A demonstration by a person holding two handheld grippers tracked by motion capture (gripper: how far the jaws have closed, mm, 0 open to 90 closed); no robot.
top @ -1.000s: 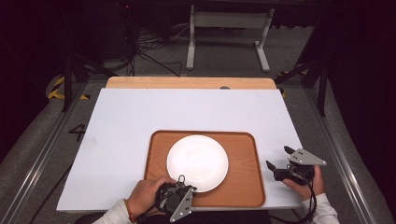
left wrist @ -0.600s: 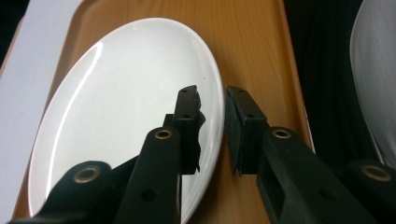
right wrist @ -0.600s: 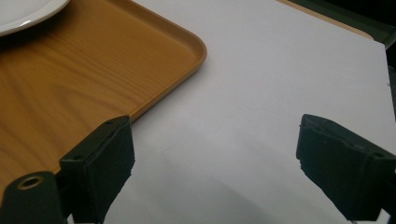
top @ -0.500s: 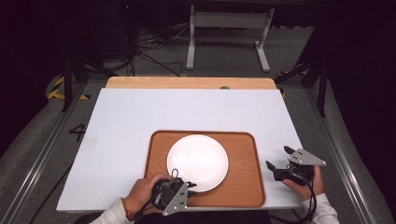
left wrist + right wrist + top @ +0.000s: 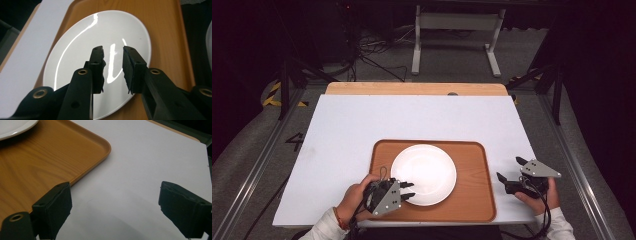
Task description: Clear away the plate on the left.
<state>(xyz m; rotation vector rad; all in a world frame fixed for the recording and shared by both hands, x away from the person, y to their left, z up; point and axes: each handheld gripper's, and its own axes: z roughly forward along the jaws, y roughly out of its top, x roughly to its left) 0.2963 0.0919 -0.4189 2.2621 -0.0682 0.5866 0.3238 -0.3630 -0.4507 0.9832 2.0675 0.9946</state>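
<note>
Taking the wooden tray (image 5: 472, 200) as landmark: at its near left corner the left gripper (image 5: 409, 190) hangs over the near rim of the white plate (image 5: 424, 172), its jaws slightly apart, having just been opening, nothing between them. Right of the tray, the right gripper (image 5: 509, 169) rests with jaws spread wide, empty. The plate lies centred on the tray.

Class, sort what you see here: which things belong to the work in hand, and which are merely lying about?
In the job: white plate, wooden tray, left gripper with jaws apart over the plate's near edge.

Lying about: table, metal stand and cables on the floor behind.
</note>
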